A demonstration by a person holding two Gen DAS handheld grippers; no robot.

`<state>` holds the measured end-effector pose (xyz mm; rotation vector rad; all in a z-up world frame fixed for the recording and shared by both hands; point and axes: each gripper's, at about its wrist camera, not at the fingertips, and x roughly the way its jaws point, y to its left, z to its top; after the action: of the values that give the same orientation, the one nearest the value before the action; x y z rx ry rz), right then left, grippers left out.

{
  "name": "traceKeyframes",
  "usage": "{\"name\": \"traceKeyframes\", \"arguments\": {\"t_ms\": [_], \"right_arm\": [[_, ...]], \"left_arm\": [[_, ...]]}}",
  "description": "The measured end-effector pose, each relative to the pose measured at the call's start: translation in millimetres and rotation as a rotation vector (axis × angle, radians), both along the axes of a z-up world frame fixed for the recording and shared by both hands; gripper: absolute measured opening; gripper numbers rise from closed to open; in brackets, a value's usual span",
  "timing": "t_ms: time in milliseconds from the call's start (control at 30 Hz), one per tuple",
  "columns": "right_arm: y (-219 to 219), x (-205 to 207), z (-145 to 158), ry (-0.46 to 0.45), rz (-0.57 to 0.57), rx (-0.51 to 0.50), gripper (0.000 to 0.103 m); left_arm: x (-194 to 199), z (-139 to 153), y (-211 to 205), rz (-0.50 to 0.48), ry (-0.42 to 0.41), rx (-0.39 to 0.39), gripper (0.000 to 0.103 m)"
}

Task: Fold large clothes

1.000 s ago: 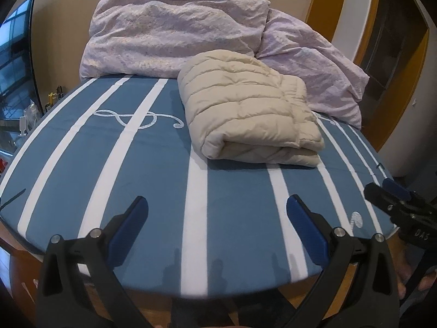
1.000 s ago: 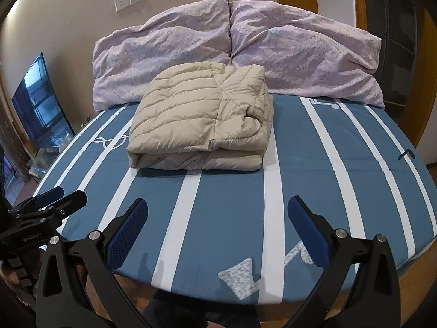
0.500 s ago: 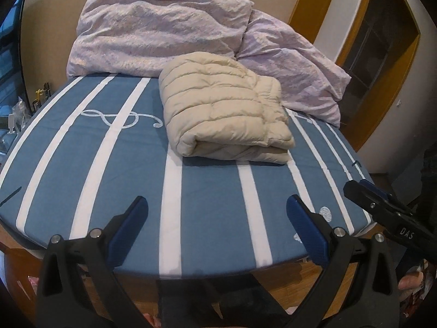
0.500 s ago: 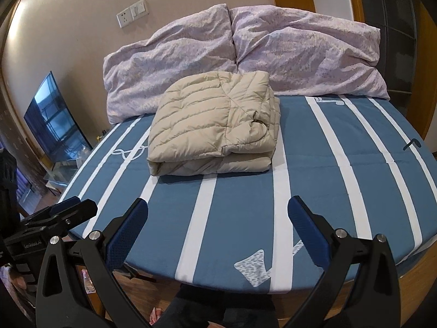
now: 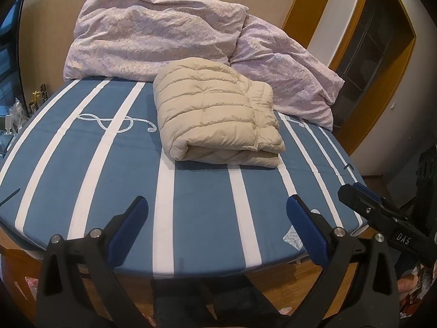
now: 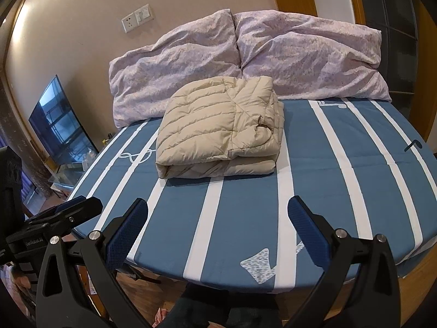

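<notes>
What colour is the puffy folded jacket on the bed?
The jacket is cream beige, quilted in puffy rows. It shows best in the right wrist view.

Beige quilted jacket (image 5: 215, 112), blue white-striped sheet (image 5: 196, 205), lilac pillows (image 6: 308, 54)

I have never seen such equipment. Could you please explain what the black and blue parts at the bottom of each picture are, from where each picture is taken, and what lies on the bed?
There is no robot here. A person holds one hand-held clamp in each hand, and each carries a wide-angle camera looking forward along its two fingers.

One picture comes from the left tool, the other from the right tool. The black arms with blue pads are their fingers. Both tools are open and hold nothing.

Each camera also catches the other tool at the picture's edge.

On the bed with a blue, white-striped sheet lies a beige puffer jacket, already folded into a bundle. Behind it, two lilac pillows lean on the wall.
</notes>
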<state>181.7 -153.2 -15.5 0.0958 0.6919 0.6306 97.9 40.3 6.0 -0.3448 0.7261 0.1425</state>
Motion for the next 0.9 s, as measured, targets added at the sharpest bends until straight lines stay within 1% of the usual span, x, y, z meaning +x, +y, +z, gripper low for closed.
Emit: {"name": "traceKeyframes", "arguments": {"t_ms": [533, 900], "right_arm": [[-0.6, -0.1, -3.2, 0.015, -0.001, 0.011, 0.102], [0.6, -0.4, -3.6, 0.016, 0.000, 0.009, 0.102]], "left_arm": [[2.2, -0.9, -6.0, -0.015, 0.004, -0.003, 0.101], [4.9, -3.6, -5.4, -0.006, 0.016, 0.002, 0.101]]}}
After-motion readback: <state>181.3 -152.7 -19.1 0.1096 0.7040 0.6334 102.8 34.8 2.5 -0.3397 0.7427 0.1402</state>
